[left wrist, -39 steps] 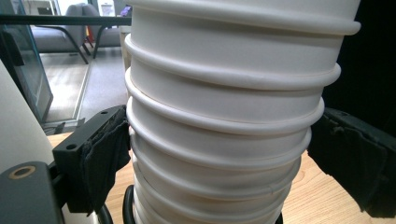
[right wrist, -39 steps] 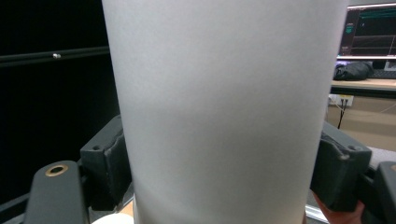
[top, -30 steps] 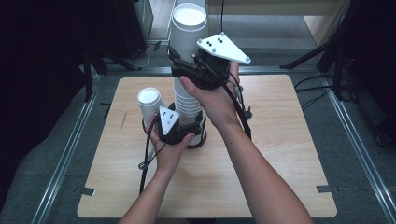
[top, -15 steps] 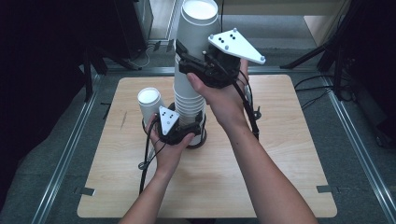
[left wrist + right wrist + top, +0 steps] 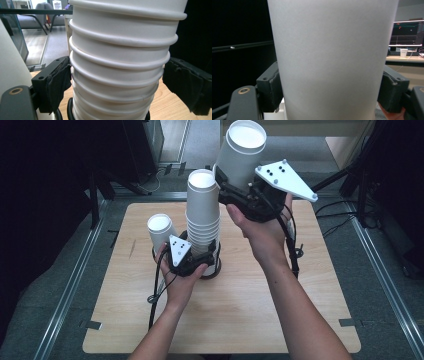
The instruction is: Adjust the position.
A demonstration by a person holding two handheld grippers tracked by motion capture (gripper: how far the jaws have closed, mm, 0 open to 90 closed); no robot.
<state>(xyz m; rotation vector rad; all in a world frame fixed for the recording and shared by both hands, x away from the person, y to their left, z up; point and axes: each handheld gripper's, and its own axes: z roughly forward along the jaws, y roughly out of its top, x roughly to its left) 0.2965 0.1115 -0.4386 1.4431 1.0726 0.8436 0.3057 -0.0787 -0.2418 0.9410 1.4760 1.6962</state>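
**Currently listed: paper cups, one lifted from the stack**

Item: single paper cup [image 5: 243,151], clamped at mid-wall by the right gripper [image 5: 234,190], carried at 1 o'clock from the cup stack [image 5: 203,215]. Likely light, thin-walled, easily crushed; best held gently at mid-wall. Right forearm raised, gripper tilted upward. Left gripper [image 5: 196,261] brackets the stack's base, its jaws just closing in; right pad clearly off, left pad at the rims. Spare cup [image 5: 160,231] at 9 o'clock on the table [image 5: 300,315].

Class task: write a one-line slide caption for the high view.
Right gripper holds one white cup lifted clear of the cup stack, which the left gripper brackets.
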